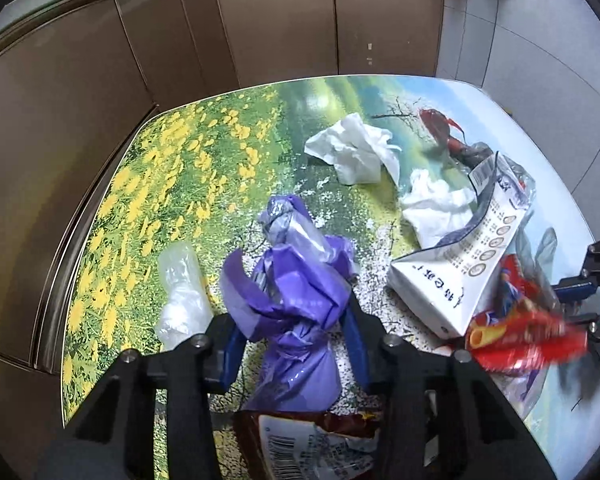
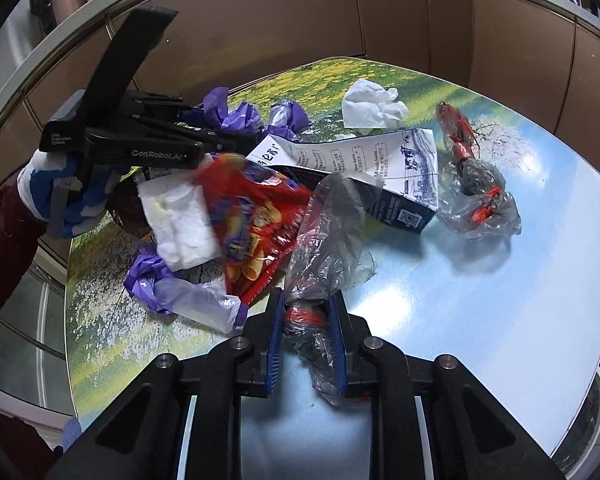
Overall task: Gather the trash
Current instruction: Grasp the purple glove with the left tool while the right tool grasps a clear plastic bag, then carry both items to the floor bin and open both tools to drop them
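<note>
Trash lies on a table with a printed meadow picture (image 1: 172,168). My left gripper (image 1: 296,312) is shut on a crumpled purple plastic bag (image 1: 296,280); it also shows in the right wrist view (image 2: 224,140). My right gripper (image 2: 306,316) is shut on a clear grey plastic bag with a red band (image 2: 328,224), held over the table beside a red snack packet (image 2: 252,216). The red packet (image 1: 516,332) looks blurred in the left wrist view, next to the right gripper (image 1: 588,312).
A white milk carton (image 1: 460,276) lies flattened mid-table. Crumpled white tissues (image 1: 356,148), a clear wrapper (image 1: 180,292), a brown barcode packet (image 1: 312,440), a second purple bag (image 2: 180,292) and a grey bag with red scraps (image 2: 480,192) lie around. Brown cabinets (image 1: 276,24) stand behind.
</note>
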`<state>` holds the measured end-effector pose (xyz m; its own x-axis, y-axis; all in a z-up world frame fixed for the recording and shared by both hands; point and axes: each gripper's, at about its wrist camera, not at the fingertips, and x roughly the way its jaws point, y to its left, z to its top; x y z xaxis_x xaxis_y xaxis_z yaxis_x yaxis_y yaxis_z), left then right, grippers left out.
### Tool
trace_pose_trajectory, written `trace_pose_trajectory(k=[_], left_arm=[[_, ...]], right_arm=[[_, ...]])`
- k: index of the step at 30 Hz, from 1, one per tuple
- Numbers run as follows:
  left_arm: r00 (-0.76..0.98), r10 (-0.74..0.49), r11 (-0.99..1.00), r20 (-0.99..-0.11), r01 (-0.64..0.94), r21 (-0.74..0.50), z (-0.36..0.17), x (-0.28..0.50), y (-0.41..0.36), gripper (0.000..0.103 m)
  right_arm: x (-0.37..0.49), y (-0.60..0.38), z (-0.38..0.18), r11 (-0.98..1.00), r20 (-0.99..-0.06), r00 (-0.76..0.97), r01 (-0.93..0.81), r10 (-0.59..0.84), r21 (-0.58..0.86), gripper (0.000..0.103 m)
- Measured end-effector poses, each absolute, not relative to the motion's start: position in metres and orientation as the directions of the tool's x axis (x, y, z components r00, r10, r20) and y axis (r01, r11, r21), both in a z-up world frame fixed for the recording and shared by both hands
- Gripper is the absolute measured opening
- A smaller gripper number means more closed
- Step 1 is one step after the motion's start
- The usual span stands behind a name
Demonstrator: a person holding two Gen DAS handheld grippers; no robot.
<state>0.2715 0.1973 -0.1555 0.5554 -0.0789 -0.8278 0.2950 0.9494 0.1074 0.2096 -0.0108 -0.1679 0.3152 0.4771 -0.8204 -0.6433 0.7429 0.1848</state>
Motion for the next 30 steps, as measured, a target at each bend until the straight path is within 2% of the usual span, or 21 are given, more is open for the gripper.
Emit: trace_pose_trajectory(k=[7,18,24,30], left_arm=[[0.604,-0.103,0.968,-0.791,0.244,0.06,-0.125,0.254,0.208,0.039],[0.696,-0.118,0.988,-0.708,0.153,-0.015,-0.053,0.207,0.219,0.039],[0.71,-0.183,0.968,-0.681,0.252,0.003,-0.028,0.192,0.158,0.039],[0.646,-0.338,0.907,-0.685,0.419,-0.052,-0.029,0.199,0.051,0.039]], right_arm=[[0.187,-0.029,-0.148,0.752,-0.791,0.351,-0.628,0.502,0.199,0.02],[0.149,-0.062,-0.1,0.761,-0.695,0.441,-0.603,0.568,0.239,0.02],[0.142,-0.11,-0.087,0.806,-0.649,0.518,-0.525,0.557,0.273,0.02],[0.141,-0.191,-0.092,0.888,-0.646,0.611,-0.356,0.458,0.292,0.02]])
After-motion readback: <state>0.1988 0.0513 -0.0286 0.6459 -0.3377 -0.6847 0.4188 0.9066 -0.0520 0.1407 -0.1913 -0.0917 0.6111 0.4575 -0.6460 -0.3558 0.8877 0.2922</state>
